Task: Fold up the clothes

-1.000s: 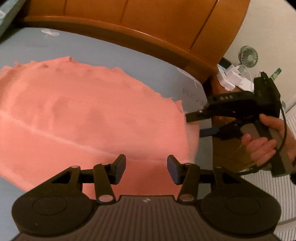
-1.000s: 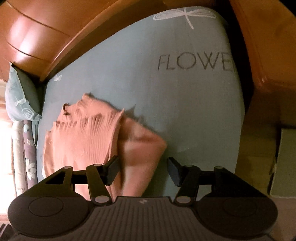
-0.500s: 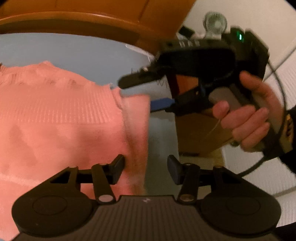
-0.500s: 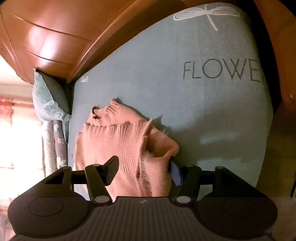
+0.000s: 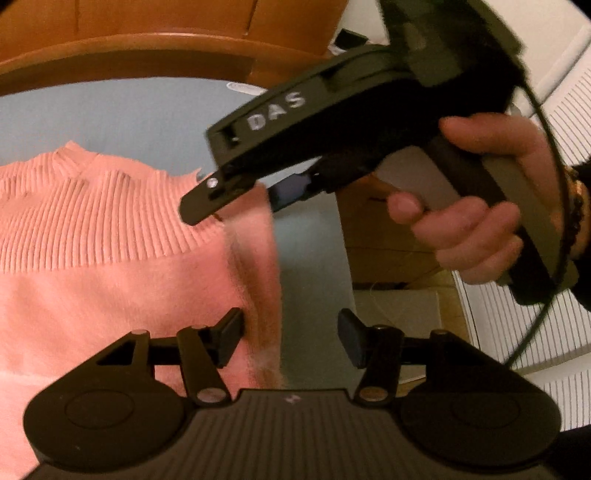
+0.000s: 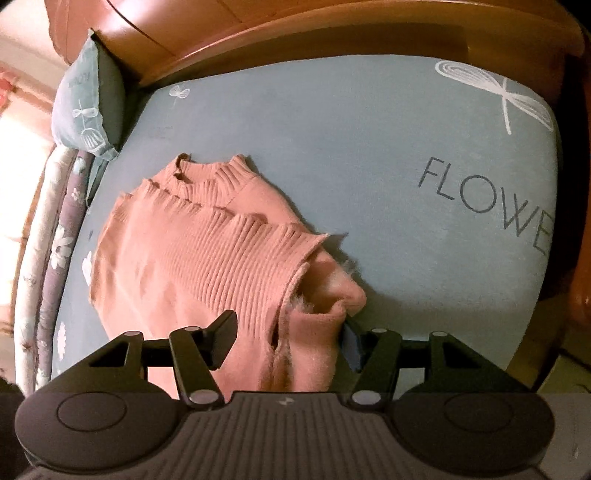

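Note:
A salmon-pink ribbed sweater (image 6: 207,258) lies folded on the blue-grey bed sheet (image 6: 369,155), collar toward the headboard. It also shows in the left wrist view (image 5: 110,251). My right gripper (image 6: 288,341) is open, its jaws wide apart around the raised right edge fold of the sweater; the cloth touches the right fingertip (image 6: 351,343). My left gripper (image 5: 291,338) is open over the same right edge, nearer me. The right gripper (image 5: 243,188) appears in the left wrist view, just above the sweater's edge, held by a hand (image 5: 480,221).
A wooden headboard (image 6: 332,33) curves along the far side of the bed. A teal pillow (image 6: 88,99) stands at the far left corner. The sheet carries the word "FLOWE" (image 6: 491,206) on the right. Cardboard boxes (image 5: 388,251) sit beside the bed.
The right gripper has moved in over the sweater's right edge, and the fold now stands between its jaws. The left gripper has swung right along that edge, closer to the right gripper.

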Demonstrator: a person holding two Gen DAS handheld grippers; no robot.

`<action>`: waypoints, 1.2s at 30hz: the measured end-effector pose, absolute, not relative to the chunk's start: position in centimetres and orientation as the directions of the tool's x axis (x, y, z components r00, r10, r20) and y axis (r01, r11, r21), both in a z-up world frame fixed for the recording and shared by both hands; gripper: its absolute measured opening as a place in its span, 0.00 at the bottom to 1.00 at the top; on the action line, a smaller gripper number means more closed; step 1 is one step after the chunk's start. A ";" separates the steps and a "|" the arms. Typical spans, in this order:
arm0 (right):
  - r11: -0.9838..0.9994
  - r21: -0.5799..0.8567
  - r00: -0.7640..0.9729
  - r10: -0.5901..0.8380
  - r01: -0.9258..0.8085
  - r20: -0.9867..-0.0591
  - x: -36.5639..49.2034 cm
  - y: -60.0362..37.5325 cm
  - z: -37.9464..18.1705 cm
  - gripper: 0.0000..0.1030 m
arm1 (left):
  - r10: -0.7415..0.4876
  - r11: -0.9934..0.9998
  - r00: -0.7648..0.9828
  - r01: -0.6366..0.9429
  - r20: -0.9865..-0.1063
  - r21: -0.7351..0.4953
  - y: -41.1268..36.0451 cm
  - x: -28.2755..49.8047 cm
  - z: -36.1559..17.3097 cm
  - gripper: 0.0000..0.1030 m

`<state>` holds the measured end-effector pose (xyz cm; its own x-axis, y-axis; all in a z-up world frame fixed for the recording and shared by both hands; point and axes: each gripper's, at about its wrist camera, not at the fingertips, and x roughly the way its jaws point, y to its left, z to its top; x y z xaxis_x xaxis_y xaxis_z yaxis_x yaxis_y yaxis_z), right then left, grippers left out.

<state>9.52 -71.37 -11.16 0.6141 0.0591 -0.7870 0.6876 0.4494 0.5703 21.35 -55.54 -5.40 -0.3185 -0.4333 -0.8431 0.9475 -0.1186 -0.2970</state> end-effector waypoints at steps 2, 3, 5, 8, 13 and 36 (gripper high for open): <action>0.449 0.555 0.598 0.057 0.700 -0.800 9.5 -71.5 -11.4 0.48 | -0.428 -0.109 -0.321 0.946 -0.845 -0.304 -55.4 21.4 -5.7 0.55; 0.451 0.549 0.592 0.054 0.704 -0.804 9.7 -71.5 -11.4 0.42 | -0.427 -0.102 -0.322 0.946 -0.845 -0.309 -55.4 21.5 -5.8 0.55; 0.456 0.536 0.582 0.048 0.710 -0.812 10.2 -71.6 -11.5 0.31 | -0.430 -0.088 -0.329 0.942 -0.841 -0.323 -55.3 21.6 -5.9 0.55; 0.468 0.520 0.572 0.037 0.715 -0.819 11.1 -71.3 -11.4 0.21 | -0.433 -0.079 -0.329 0.941 -0.839 -0.329 -55.2 21.8 -5.7 0.55; 0.553 0.463 0.567 -0.020 0.692 -0.824 11.7 -69.8 -9.0 0.18 | -0.440 -0.089 -0.339 0.938 -0.831 -0.335 -54.7 22.1 -5.2 0.55; 0.556 0.397 0.484 -0.012 0.730 -0.875 10.2 -70.3 -11.5 0.14 | -0.399 -0.090 -0.401 0.912 -0.825 -0.400 -51.5 22.7 -6.9 0.60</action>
